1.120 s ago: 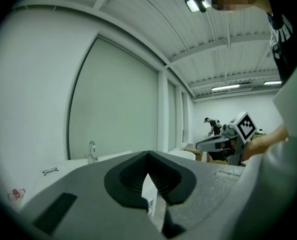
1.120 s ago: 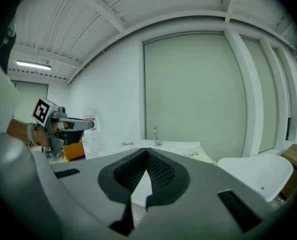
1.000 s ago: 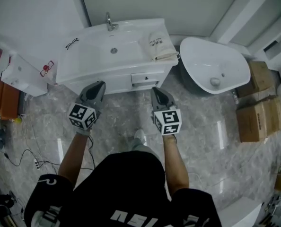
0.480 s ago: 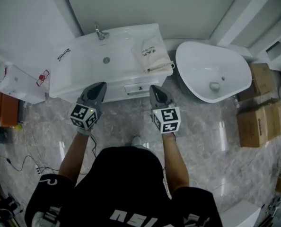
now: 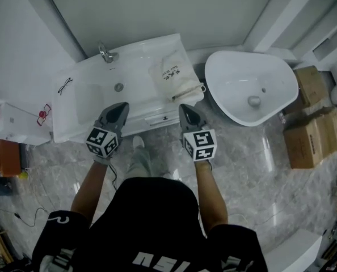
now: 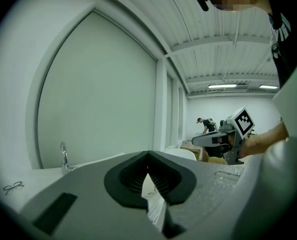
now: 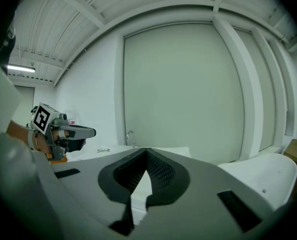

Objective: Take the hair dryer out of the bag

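We are judging the reach-in step to be in hand, with nothing yet taken: the left gripper [image 5: 121, 106] and right gripper [image 5: 186, 109] are hanging at the front edge of the desk [image 5: 137, 67], both jaws clenched on nothing, while the bag [image 5: 171, 75] is lying on the desk's right end, the dryer not showing and presumably inside. The next move is calling for released jaws, one gripper pinning the bag and the other working its mouth open. We are noting a glossy white desk with tap [image 5: 106, 52] and spectacles [image 5: 65, 85], a tub [image 5: 251, 86] just to its right, cartons [image 5: 310, 143] beyond, and a polished marble floor [image 5: 253, 169].
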A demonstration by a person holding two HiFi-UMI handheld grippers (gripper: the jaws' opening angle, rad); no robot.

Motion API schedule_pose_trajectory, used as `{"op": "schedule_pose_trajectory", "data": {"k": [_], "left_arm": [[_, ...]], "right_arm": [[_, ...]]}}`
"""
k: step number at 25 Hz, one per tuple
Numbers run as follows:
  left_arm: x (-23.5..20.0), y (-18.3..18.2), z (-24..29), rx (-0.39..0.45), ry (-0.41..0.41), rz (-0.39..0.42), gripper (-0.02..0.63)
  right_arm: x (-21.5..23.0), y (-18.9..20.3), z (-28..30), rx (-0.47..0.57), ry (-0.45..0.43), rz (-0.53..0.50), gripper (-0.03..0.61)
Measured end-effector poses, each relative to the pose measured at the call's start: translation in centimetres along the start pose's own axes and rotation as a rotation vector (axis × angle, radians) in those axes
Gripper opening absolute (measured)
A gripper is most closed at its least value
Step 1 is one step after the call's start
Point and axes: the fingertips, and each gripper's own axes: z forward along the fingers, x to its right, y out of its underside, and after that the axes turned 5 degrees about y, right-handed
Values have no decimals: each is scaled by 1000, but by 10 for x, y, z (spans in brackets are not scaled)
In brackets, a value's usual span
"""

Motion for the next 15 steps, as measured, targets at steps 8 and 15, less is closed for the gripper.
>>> {"op": "schedule_pose_trajectory", "data": {"k": [8, 15], "left_arm": [[-75, -10, 78, -14, 167, 0, -2], [-119, -6, 124, -35, 305, -2, -2]], "right_arm": [[24, -28, 77, -25, 122, 17, -5], [34, -35, 132, -69, 208, 17, -5]]}}
